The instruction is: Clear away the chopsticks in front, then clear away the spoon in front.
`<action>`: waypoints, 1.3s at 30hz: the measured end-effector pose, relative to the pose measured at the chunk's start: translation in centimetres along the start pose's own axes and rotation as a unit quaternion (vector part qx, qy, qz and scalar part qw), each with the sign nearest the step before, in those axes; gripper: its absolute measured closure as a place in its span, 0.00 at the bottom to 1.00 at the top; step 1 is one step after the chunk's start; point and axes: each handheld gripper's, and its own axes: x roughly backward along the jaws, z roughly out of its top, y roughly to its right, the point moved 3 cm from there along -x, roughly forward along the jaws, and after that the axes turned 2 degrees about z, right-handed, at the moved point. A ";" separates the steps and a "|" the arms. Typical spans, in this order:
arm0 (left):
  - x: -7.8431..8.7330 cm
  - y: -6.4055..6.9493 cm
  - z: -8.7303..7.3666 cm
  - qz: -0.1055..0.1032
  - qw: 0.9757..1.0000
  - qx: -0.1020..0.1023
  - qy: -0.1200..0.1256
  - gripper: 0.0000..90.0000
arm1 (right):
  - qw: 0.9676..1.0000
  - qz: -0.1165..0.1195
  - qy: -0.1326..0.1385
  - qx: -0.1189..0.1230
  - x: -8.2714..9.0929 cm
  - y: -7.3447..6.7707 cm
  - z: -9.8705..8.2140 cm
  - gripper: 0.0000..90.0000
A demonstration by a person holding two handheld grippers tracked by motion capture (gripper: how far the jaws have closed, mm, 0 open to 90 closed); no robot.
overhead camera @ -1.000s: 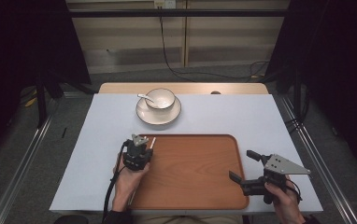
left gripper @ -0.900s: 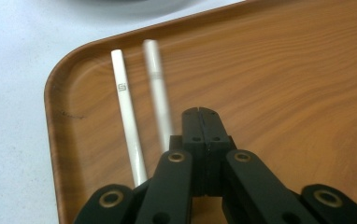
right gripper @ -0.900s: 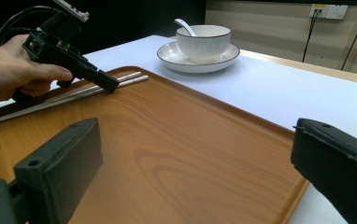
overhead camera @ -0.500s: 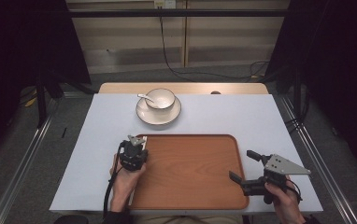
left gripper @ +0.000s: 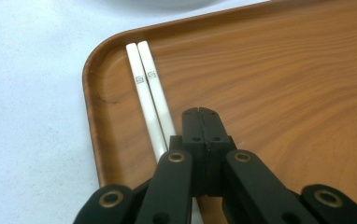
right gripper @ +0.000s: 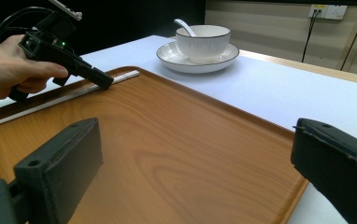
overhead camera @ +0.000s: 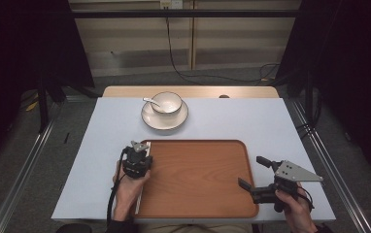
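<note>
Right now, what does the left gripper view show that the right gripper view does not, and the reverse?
Left gripper view alone: small square marks on the chopsticks, and the left gripper with jaws shut beside them.
Right gripper view alone: the bowl with a spoon on a saucer, and the right gripper with jaws wide apart.
Both: the wooden tray and the white table.

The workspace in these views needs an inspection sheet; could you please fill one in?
Surface: white table, wooden tray near the person's edge.
Job's things: two white chopsticks side by side along the tray's left rim.
Clutter: bowl with spoon on a saucer, beyond the tray.
Grippers: left gripper shut, empty, tips beside the chopsticks; right gripper open at the tray's right edge.
Cables: left gripper's cable; wall lead.
Surroundings: dark curtains, panelled wall.
</note>
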 end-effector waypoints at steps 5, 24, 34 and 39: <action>0.3 -0.1 0.2 -0.002 0.999 -0.007 0.036 1.00 | 1.000 -0.002 0.000 0.001 0.0 0.1 0.0 0.02; 0.3 -3.1 3.5 -0.030 0.992 -0.006 0.120 0.23 | 1.000 -0.003 0.002 -0.002 -0.1 0.1 0.1 0.02; -0.1 -4.2 5.7 -0.048 0.986 -0.009 0.162 0.12 | 1.000 -0.002 0.004 0.000 0.1 0.0 0.1 0.02; 0.0 -5.0 7.7 -0.057 0.981 -0.036 0.179 0.08 | 1.000 -0.003 0.005 -0.003 0.0 0.1 0.1 0.02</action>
